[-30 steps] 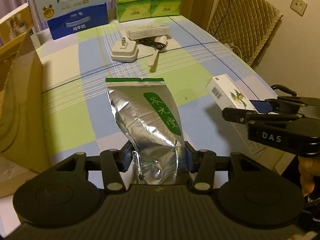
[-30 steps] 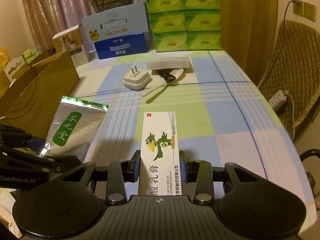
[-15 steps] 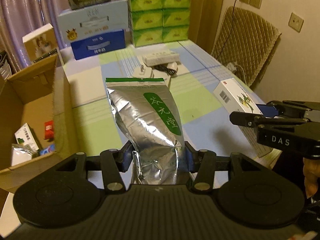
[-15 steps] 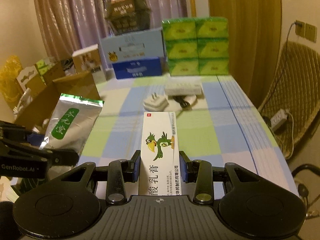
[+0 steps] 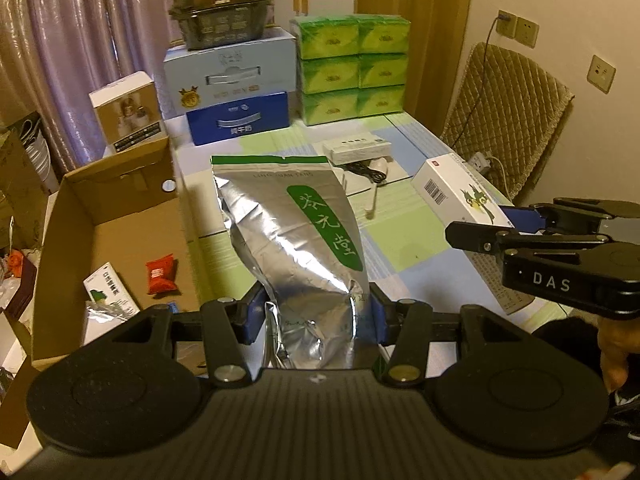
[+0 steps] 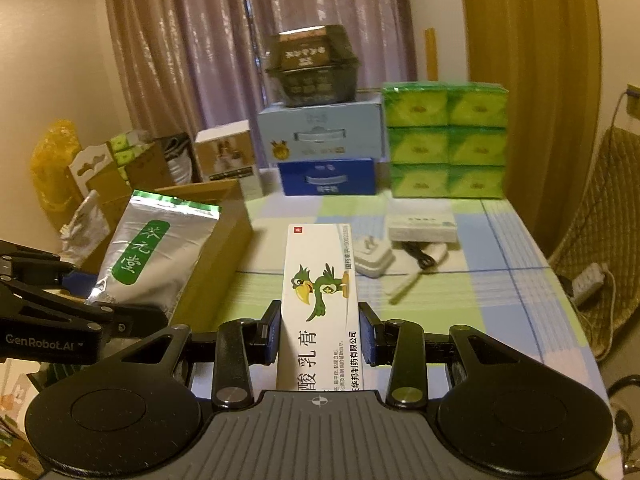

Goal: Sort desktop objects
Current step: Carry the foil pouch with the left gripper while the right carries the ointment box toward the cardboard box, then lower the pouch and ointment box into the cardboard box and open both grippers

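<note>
My left gripper [image 5: 316, 314] is shut on a silver foil bag [image 5: 296, 248] with a green label, held up above the table's left edge beside an open cardboard box [image 5: 120, 232]. In the right wrist view the same foil bag [image 6: 152, 252] hangs at the left. My right gripper [image 6: 318, 334] is shut on a white medicine box [image 6: 320, 288] printed with a green bird, lifted over the checked tablecloth [image 6: 500, 292]. From the left wrist view, that medicine box [image 5: 460, 196] shows at the right, with the right gripper [image 5: 532, 220] behind it.
The cardboard box holds a red packet [image 5: 161, 274] and a small white-green carton [image 5: 110, 290]. On the table lie a white plug adapter [image 6: 372, 258], a flat white box [image 6: 422, 228], a black cable and a white spoon. Green tissue packs [image 6: 444, 140] and blue cartons [image 6: 326, 176] line the far edge.
Both grippers have risen with their loads, so both views now look higher over the table. The left gripper has shifted left, bringing the cardboard box's inside into view.
</note>
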### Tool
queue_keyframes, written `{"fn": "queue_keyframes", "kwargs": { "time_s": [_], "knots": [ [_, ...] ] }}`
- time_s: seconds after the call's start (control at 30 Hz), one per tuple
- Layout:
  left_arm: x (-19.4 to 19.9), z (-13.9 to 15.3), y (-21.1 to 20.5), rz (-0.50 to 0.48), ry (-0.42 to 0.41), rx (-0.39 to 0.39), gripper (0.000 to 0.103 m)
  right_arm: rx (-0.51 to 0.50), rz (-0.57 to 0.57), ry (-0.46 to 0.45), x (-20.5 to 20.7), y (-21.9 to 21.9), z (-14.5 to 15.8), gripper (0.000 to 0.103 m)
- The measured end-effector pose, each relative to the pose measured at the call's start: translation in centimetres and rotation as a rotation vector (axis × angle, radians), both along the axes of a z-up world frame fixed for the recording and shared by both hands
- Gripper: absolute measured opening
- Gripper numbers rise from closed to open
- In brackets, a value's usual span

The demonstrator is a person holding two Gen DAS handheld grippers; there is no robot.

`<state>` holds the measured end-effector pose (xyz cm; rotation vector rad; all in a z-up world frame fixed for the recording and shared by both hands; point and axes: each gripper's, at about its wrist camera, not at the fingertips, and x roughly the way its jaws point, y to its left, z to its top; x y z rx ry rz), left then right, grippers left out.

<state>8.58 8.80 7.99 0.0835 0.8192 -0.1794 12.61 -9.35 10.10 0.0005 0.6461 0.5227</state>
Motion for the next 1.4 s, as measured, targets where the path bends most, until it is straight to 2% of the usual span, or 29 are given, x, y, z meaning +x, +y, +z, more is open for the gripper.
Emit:
{"fn": "queue_keyframes", "kwargs": {
  "time_s": [0.57,0.8,1.13,1.4],
  "knots": [
    [-0.4,1.5,6.7,0.055,0.007,-0.031,0.046,-0.015,0.107,-0.013,0.8,6.4,0.6,0.035],
    [0.0,2.4,11.2,0.107,0.017,0.009,0.046,-0.013,0.182,-0.029,1.8,10.3,1.1,0.035],
    [2.9,2.7,18.5,0.206,0.045,0.059,0.046,0.04,0.245,0.01,4.6,16.8,1.5,0.035],
    [5.9,1.6,21.8,0.233,0.056,0.04,0.046,0.052,0.27,0.046,6.7,21.9,-0.2,0.035]
  ]
}}
